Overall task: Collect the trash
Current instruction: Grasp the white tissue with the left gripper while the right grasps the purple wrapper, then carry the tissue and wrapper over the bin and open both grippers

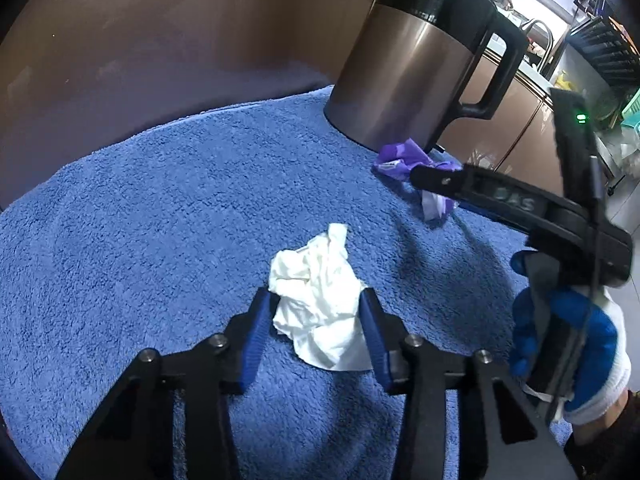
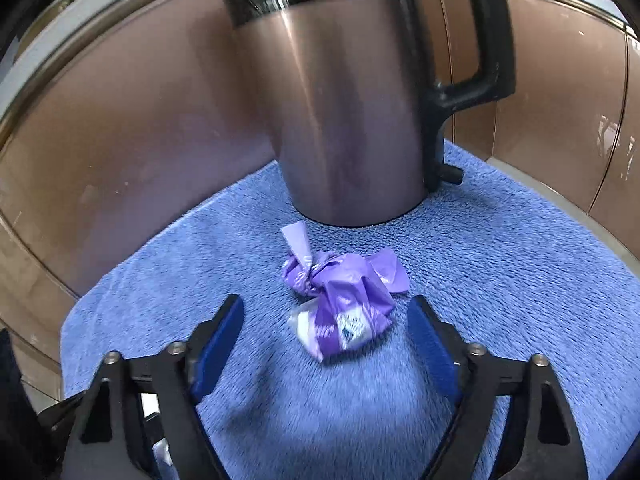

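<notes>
A crumpled white tissue (image 1: 320, 300) lies on the blue towel (image 1: 160, 220). My left gripper (image 1: 316, 300) has its blue pads on both sides of the tissue, touching its edges. A crumpled purple wrapper (image 2: 340, 300) lies on the towel (image 2: 500, 260) in front of the kettle. My right gripper (image 2: 326, 312) is open, with its jaws wide on either side of the wrapper and not touching it. The right gripper also shows in the left wrist view (image 1: 432, 184), over the purple wrapper (image 1: 400, 160), held by a blue-gloved hand.
A tall metal kettle (image 1: 416, 64) with a black handle stands on the towel's far side, just behind the wrapper; it also shows in the right wrist view (image 2: 344, 120). Brown cabinet panels (image 2: 120, 140) curve behind the towel. A cluttered counter and rack (image 1: 600, 80) lie far right.
</notes>
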A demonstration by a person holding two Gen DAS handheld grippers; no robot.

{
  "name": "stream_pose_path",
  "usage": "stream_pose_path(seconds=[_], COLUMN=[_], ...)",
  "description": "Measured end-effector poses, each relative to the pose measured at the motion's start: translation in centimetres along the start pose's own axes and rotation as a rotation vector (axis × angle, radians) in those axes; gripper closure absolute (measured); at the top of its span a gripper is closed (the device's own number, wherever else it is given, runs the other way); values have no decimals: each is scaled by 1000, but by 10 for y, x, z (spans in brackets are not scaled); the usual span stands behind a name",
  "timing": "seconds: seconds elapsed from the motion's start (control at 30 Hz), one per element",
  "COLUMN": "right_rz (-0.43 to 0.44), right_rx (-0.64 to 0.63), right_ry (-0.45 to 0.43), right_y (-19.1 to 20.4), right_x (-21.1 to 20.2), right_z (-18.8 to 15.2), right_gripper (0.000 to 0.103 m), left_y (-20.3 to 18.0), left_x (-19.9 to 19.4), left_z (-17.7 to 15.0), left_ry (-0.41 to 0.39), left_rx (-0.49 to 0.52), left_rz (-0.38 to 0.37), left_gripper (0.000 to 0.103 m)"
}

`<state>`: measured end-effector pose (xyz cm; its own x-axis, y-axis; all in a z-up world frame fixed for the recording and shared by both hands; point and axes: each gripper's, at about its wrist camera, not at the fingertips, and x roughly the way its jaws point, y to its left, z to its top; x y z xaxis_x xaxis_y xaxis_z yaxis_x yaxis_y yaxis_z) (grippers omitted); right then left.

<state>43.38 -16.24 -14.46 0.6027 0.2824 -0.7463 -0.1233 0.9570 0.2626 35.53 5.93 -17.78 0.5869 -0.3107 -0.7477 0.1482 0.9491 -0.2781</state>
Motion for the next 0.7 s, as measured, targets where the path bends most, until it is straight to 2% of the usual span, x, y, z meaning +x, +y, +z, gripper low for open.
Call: stream_pose_path(seconds=[0.03, 0.1, 0.2, 0.33, 0.5, 0.7], right_rz=[1, -9, -10, -4, 7, 22], right_rx=[0, -5, -2, 4, -9, -34], right_ry=[8, 21, 17, -9, -63, -144], right_y=[-1, -2, -5, -7, -4, 0], right_x=[4, 9, 5, -18, -73, -170], right_z=[1, 1, -1, -8, -22, -60], right_gripper=[33, 45, 47, 49, 49, 49], left_y=[0, -1, -5, -12, -25, -49], left_x=[-2, -3, -5, -15, -46, -113], left_z=[-1, -3, -8, -9, -20, -40], left_ry=[-2, -7, -13, -42, -65, -144], left_rx=[2, 8, 21, 36, 30, 66], left_rz=[0, 4, -9, 16, -11, -20], left_gripper=[63, 68, 78, 82, 84, 84])
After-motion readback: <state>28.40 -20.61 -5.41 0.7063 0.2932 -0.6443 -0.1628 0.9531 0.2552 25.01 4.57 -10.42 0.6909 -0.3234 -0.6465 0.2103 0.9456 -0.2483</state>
